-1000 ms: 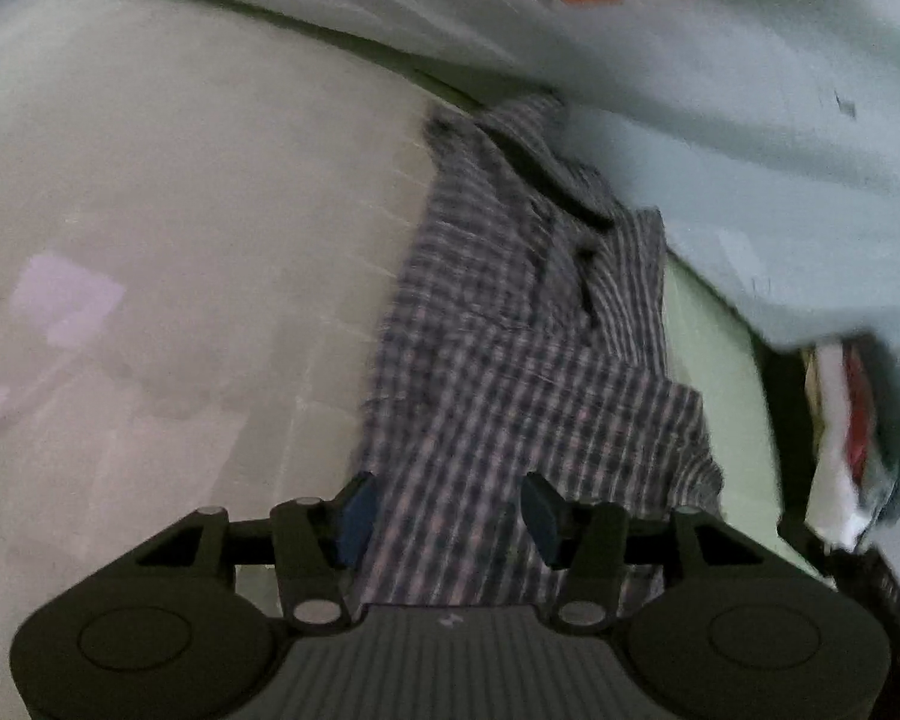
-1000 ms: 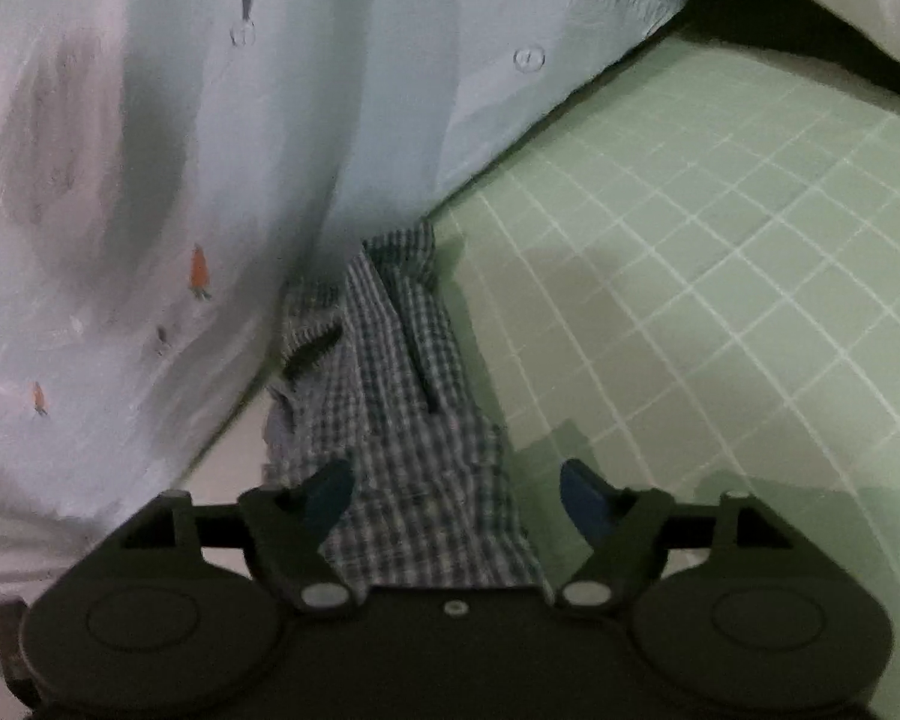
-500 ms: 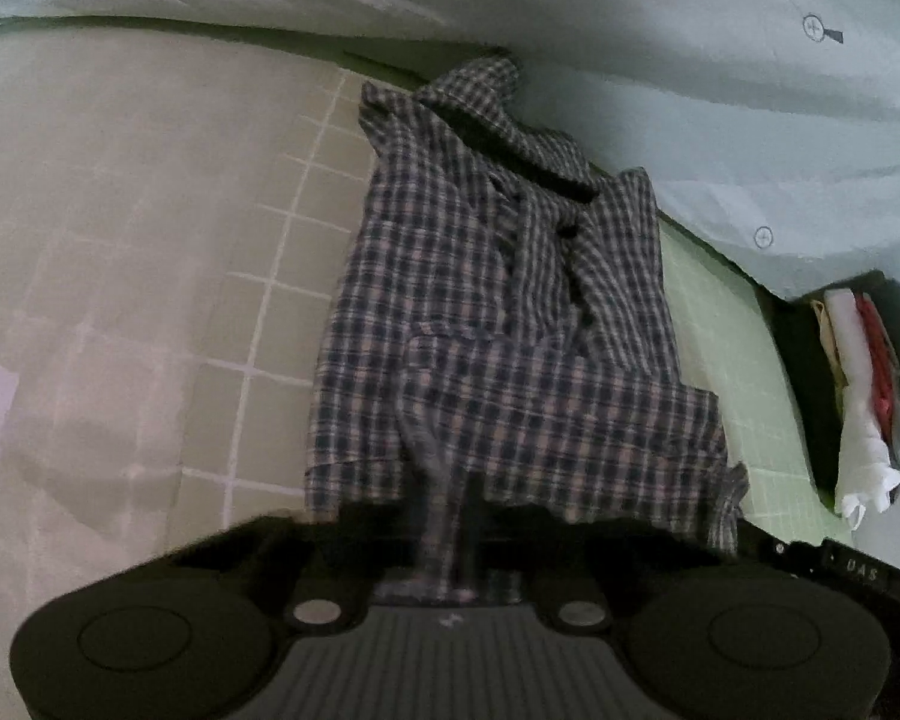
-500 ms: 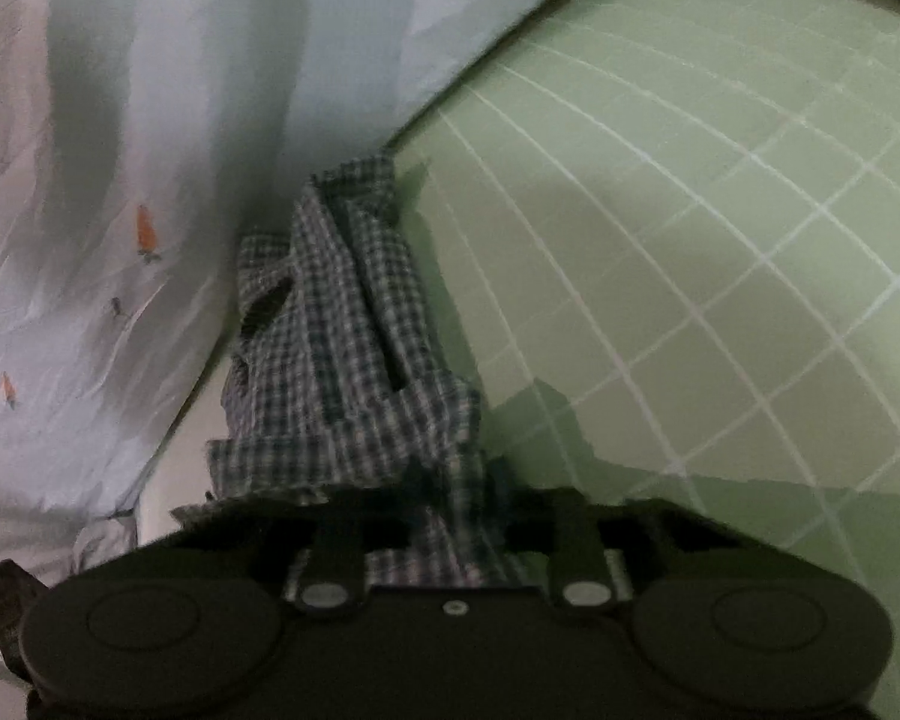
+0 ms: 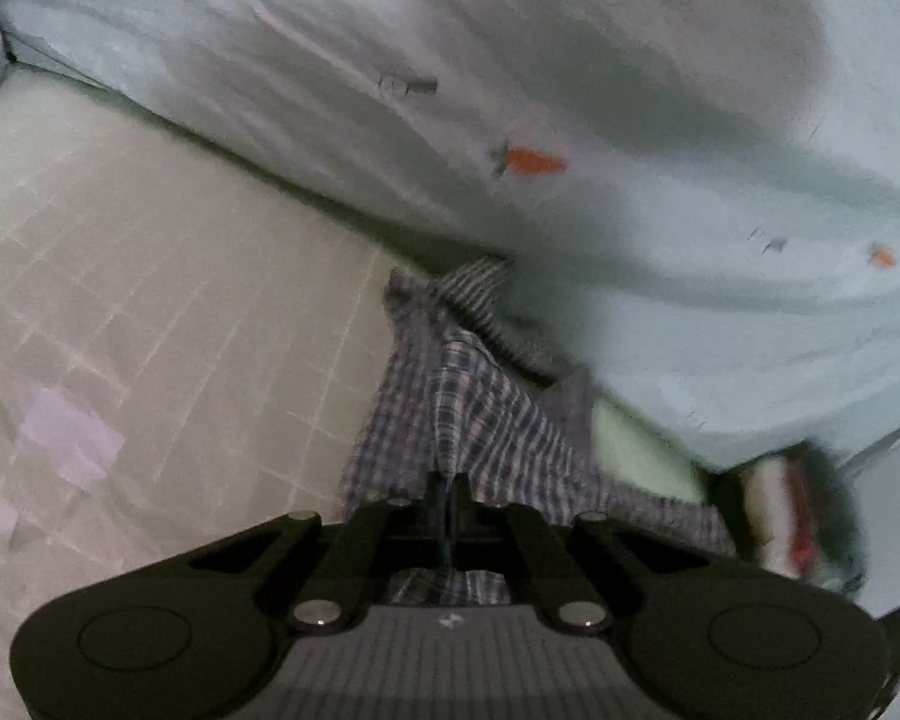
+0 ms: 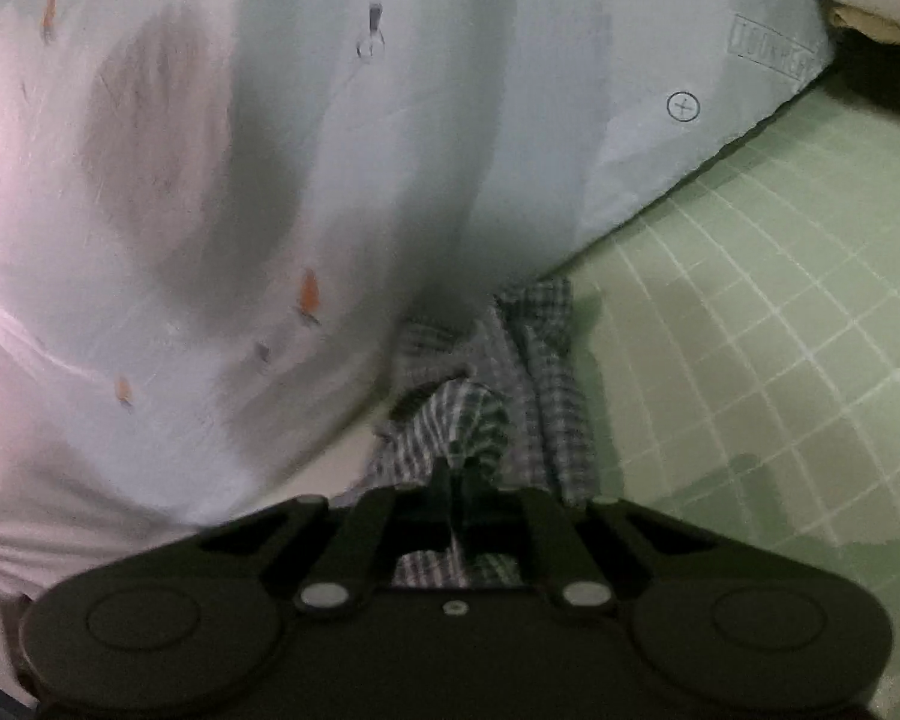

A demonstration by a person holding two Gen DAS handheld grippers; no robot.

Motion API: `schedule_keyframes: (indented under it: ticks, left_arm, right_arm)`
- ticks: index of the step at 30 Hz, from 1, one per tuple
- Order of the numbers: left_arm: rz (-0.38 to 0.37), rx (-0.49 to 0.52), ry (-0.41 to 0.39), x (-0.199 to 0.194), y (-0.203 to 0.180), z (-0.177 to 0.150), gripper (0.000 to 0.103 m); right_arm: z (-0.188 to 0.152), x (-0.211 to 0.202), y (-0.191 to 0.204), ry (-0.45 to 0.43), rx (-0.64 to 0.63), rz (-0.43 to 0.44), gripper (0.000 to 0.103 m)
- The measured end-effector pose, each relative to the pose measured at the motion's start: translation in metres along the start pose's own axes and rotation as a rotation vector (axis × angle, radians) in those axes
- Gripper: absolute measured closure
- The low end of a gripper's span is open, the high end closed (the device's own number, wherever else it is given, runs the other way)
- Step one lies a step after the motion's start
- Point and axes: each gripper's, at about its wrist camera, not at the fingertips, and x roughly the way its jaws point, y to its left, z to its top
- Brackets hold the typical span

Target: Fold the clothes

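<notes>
A dark plaid shirt (image 5: 480, 414) lies on a checked bed sheet, its far end against a pale blue quilt. My left gripper (image 5: 447, 492) is shut on the shirt's near edge, and the cloth rises in a ridge to the closed fingers. In the right wrist view the same plaid shirt (image 6: 510, 384) runs away from me, and my right gripper (image 6: 453, 480) is shut on its near edge, with cloth bunched at the fingertips.
A pale blue quilt with small orange carrot prints (image 5: 570, 120) fills the back of both views (image 6: 330, 150). The green checked sheet (image 6: 750, 330) spreads to the right. A stack of folded clothes (image 5: 792, 516) sits at the right edge of the left wrist view.
Both grippers went from open over the shirt's near edge to shut on it. They have since lifted the edge and the shirt now looks narrower and bunched.
</notes>
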Motion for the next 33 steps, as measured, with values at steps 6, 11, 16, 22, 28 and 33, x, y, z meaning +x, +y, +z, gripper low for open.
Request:
schedule_keyframes:
  ticks: [6, 11, 16, 22, 28, 33]
  left_arm:
    - [0.14, -0.132, 0.202, 0.064, 0.034, -0.008, 0.095]
    - [0.186, -0.105, 0.192, 0.048, 0.035, 0.0, 0.076]
    - [0.191, -0.296, 0.243, 0.025, 0.054, -0.001, 0.042]
    - [0.006, -0.76, 0.296, -0.003, 0.089, -0.033, 0.028]
    - [-0.07, -0.991, 0.412, -0.006, 0.097, -0.068, 0.022]
    - [-0.072, -1.086, 0.487, 0.002, 0.097, -0.091, 0.021]
  right_arm:
    - [-0.025, 0.061, -0.02, 0.231, -0.143, -0.265, 0.088]
    - [-0.025, 0.038, -0.014, 0.17, -0.164, -0.367, 0.052]
    - [-0.028, -0.004, -0.031, 0.127, 0.111, -0.364, 0.036]
    - [-0.053, -0.037, -0.068, 0.121, 0.572, -0.226, 0.024]
    - [-0.082, -0.044, -0.086, 0.152, 0.868, -0.114, 0.02]
    - [-0.093, -0.031, -0.085, 0.223, 0.936, -0.082, 0.019]
